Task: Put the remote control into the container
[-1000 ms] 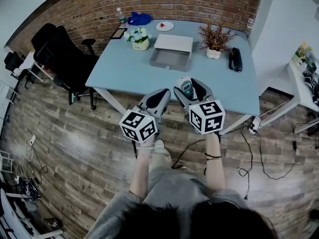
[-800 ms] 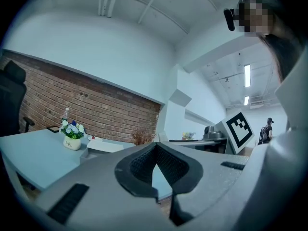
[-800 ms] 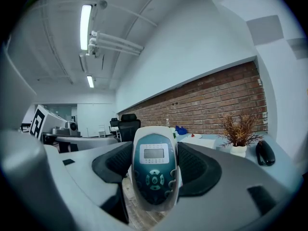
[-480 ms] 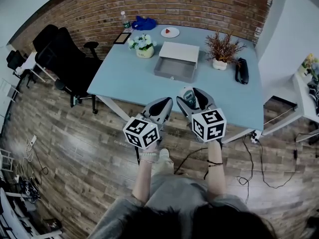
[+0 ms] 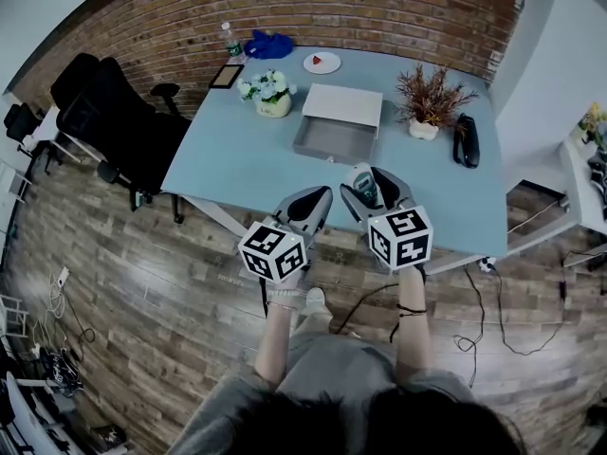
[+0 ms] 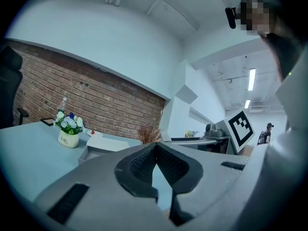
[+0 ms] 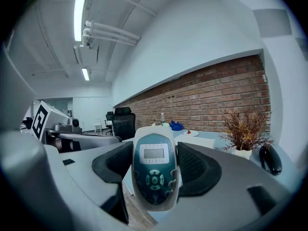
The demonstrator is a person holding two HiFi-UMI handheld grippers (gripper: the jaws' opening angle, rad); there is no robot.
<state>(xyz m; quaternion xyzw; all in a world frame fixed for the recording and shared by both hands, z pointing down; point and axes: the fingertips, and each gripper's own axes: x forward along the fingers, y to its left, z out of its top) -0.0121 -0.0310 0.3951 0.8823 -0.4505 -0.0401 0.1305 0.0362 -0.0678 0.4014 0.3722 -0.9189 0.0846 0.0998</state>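
My right gripper [image 5: 366,180] [image 7: 155,170] is shut on a white and teal remote control [image 7: 154,170] [image 5: 361,180], held upright between its jaws above the near edge of the blue table [image 5: 237,150]. The container, a grey open drawer box [image 5: 332,138] with a white top, sits at the middle of the table, beyond the grippers; the left gripper view shows this drawer box [image 6: 98,146] too. My left gripper [image 5: 313,202] [image 6: 154,165] is shut with nothing in it, just left of the right one, at the table's near edge.
On the table stand a flower pot [image 5: 268,93], a dried plant in a white pot [image 5: 432,102], a black phone handset [image 5: 467,140], a plate [image 5: 321,62], a blue cloth [image 5: 268,44] and a bottle [image 5: 229,38]. A black office chair [image 5: 104,121] stands at the left. Cables [image 5: 493,292] lie on the floor at the right.
Both grippers have come forward toward the table; the remote stays in the right gripper. The table and drawer box sit slightly lower and nearer in the head view.
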